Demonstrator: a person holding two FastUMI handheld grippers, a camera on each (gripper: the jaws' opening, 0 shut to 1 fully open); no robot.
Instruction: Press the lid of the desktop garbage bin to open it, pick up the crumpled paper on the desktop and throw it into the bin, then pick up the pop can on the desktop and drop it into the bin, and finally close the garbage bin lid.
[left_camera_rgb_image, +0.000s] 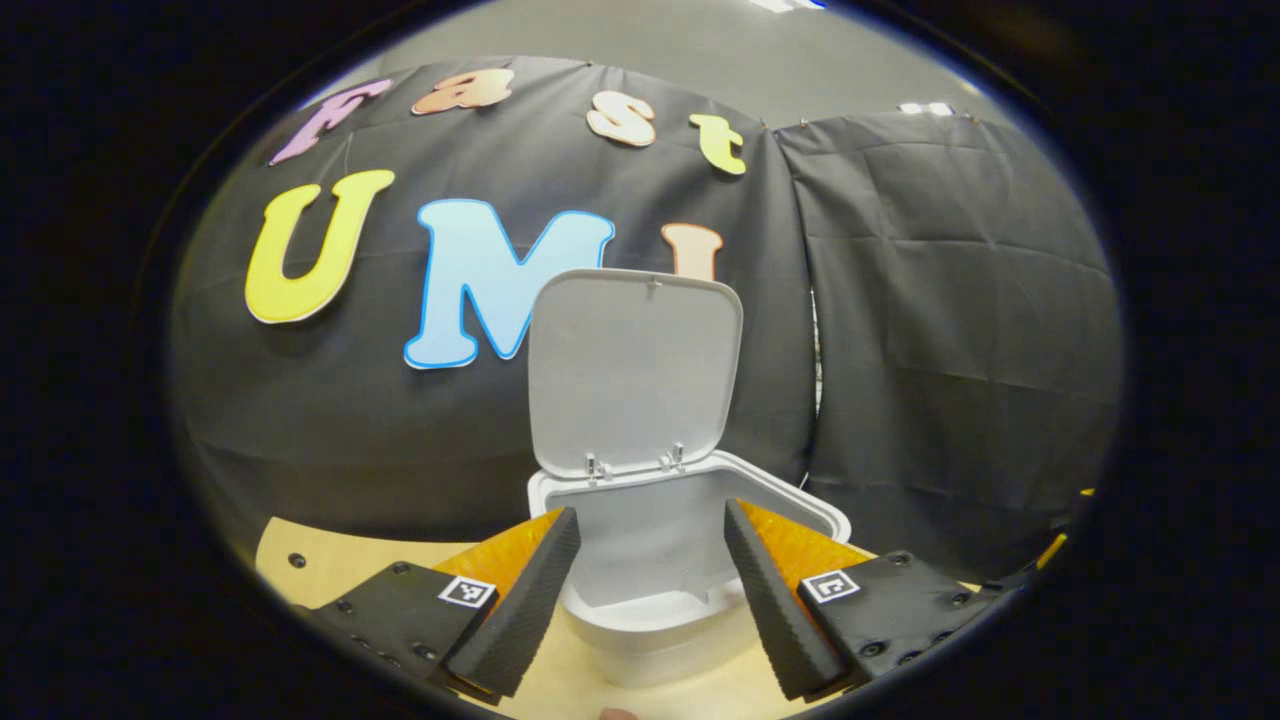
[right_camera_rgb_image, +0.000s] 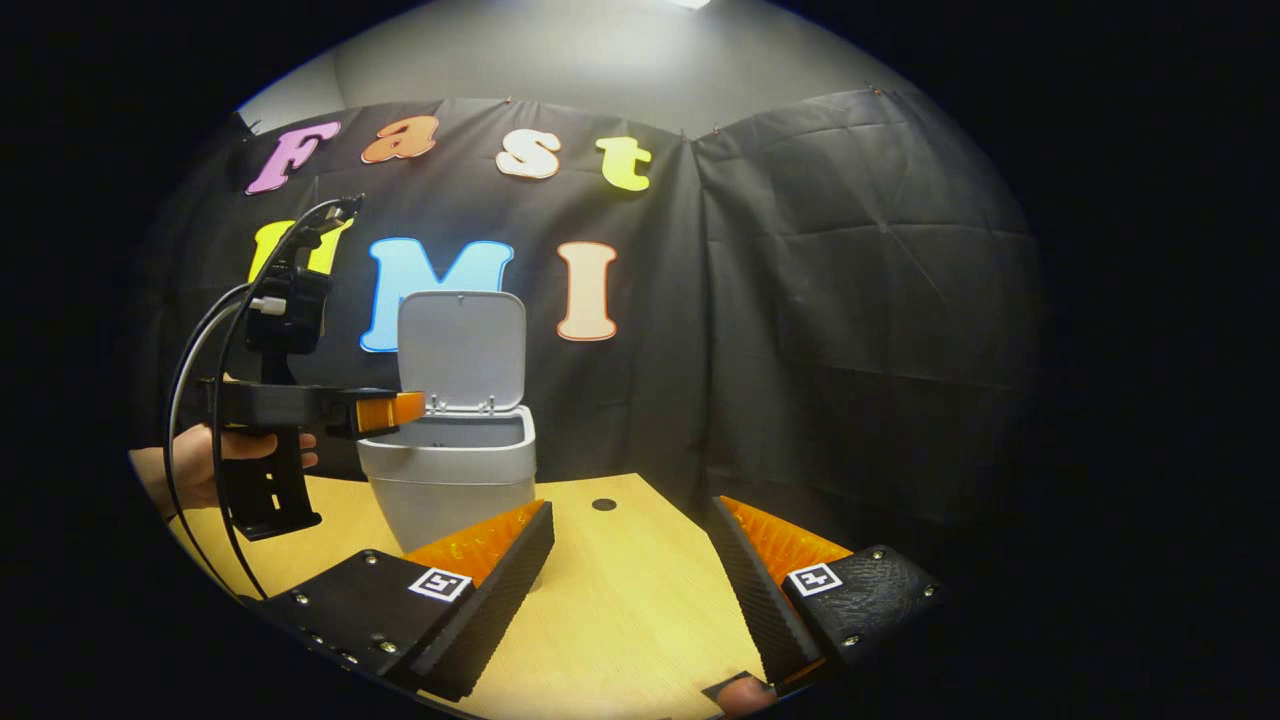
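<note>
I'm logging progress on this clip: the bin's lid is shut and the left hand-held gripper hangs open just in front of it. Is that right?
Not quite. The bin's lid stands open, tipped up and back on its hinges, as the left gripper view shows. The rest holds: the left hand-held gripper hangs open just in front of the bin, with nothing between its fingers.

No readable word, brand or number stands on any object here; the only signs are small square black-and-white coded markers, which cannot be read as text; in the left gripper view one marker sits on each finger mount of the left gripper (left_camera_rgb_image: 650, 600), either side of the jaws; in the right gripper view a like pair sits on the finger mounts of the right gripper (right_camera_rgb_image: 640, 590); the bin (right_camera_rgb_image: 452, 470) and its lid (right_camera_rgb_image: 462, 350) carry no legible label.
</note>
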